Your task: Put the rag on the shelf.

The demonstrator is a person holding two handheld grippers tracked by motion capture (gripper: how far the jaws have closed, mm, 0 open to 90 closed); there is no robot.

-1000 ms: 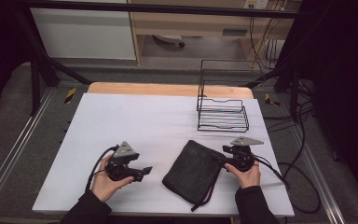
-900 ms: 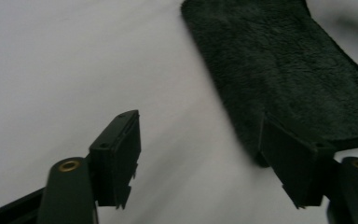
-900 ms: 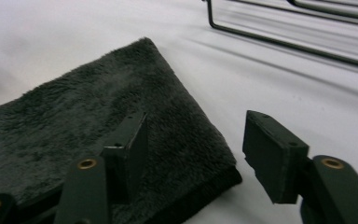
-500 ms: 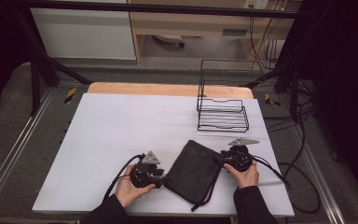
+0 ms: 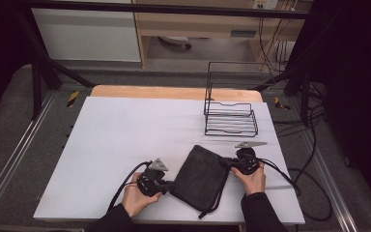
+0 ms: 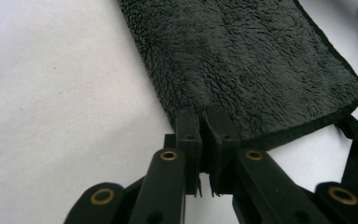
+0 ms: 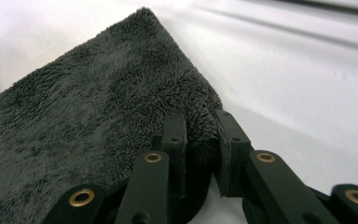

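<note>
Two opposite edges of the dark grey fleecy cloth (image 5: pixel 201 177), lying flat on the white tabletop (image 5: pixel 125 130), are pinched by the just-closed left gripper (image 5: pixel 166 184) and right gripper (image 5: pixel 228 163).

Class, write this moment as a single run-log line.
left hand-held gripper: shut on dark towel | right hand-held gripper: shut on towel corner, just closing | wire rack: untouched
</note>
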